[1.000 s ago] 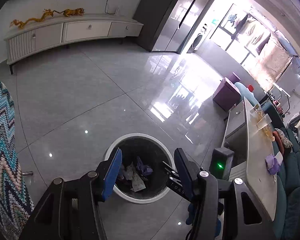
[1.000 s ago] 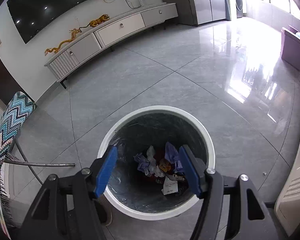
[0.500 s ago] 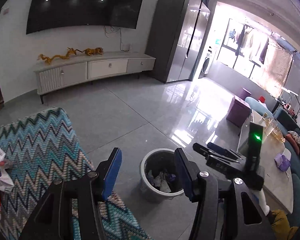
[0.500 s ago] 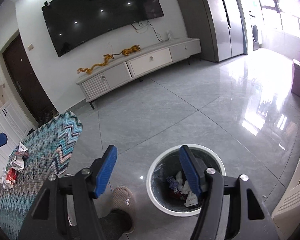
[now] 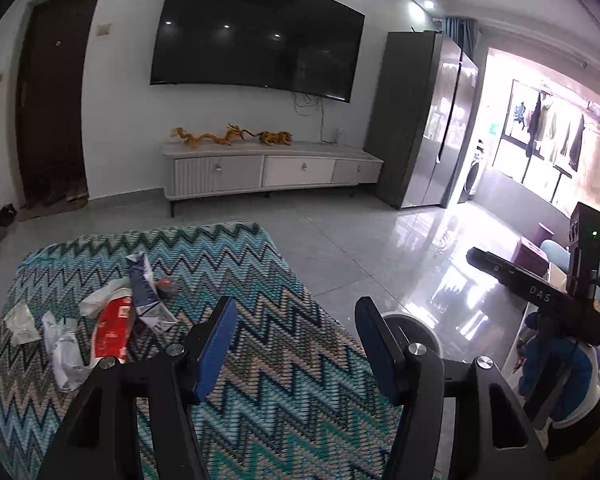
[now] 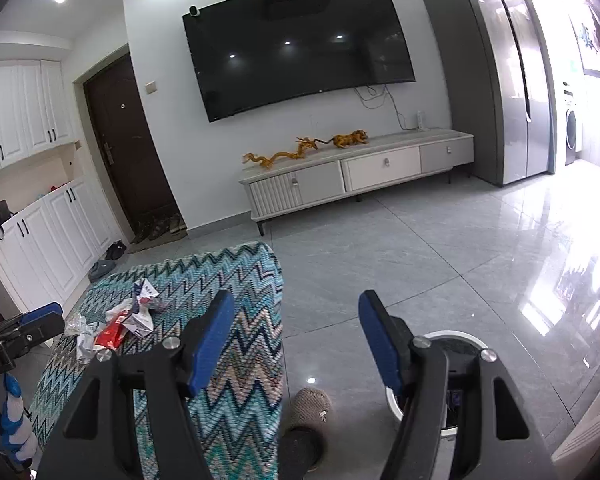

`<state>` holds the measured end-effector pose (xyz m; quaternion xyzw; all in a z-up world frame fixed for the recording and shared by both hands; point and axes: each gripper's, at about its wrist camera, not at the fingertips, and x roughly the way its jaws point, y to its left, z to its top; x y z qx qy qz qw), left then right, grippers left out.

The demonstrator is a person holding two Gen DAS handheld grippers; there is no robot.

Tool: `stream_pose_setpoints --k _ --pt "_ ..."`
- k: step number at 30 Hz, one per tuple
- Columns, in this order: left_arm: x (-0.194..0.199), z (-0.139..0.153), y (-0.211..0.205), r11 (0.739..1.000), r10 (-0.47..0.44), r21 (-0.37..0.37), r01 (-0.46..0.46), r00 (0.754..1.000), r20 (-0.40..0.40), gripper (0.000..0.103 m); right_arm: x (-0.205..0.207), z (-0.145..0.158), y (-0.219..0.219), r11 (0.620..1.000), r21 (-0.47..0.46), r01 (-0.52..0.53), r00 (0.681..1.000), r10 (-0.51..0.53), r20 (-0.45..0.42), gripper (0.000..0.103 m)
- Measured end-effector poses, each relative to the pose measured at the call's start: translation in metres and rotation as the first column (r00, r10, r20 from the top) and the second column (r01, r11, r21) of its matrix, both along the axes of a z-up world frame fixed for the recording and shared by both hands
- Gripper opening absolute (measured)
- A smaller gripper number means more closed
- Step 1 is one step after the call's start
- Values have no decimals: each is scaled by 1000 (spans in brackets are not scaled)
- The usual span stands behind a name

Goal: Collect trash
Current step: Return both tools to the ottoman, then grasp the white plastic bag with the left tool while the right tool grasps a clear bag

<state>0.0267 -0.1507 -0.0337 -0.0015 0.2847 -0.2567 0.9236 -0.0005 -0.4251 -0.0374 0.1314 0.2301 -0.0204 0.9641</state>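
Note:
A pile of trash lies on the zigzag-patterned table [image 5: 260,360]: a red packet [image 5: 112,328], a blue-and-white carton [image 5: 146,292] and crumpled white wrappers [image 5: 66,346]. The same pile [image 6: 120,320] shows in the right wrist view. My left gripper [image 5: 296,344] is open and empty above the table, right of the pile. My right gripper [image 6: 296,340] is open and empty, over the table's edge [image 6: 276,320]. The round white trash bin [image 5: 414,330] stands on the floor right of the table, its rim [image 6: 460,338] partly hidden behind my right fingers.
A TV cabinet [image 6: 360,176] stands against the far wall under a large TV. A grey fridge [image 5: 424,128] is at right. A slippered foot [image 6: 310,406] is on the floor beside the bin. The other gripper [image 5: 540,296] shows at right in the left view.
Both grippers have lifted away from over the bin and tilted up toward the room. The table with the trash pile has come into view; both stay open and empty.

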Motion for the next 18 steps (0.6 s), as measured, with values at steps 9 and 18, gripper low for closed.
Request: stream_pose_setpoints --k 9,18 --pt "-9 -10 98 981 193 -10 -193 981 34 60 8 24 63 992 -34 -118 992 119 29 63" --pt "17 -46 173 939 344 33 -343 939 -22 60 59 13 117 968 -70 -241 971 239 -29 62"
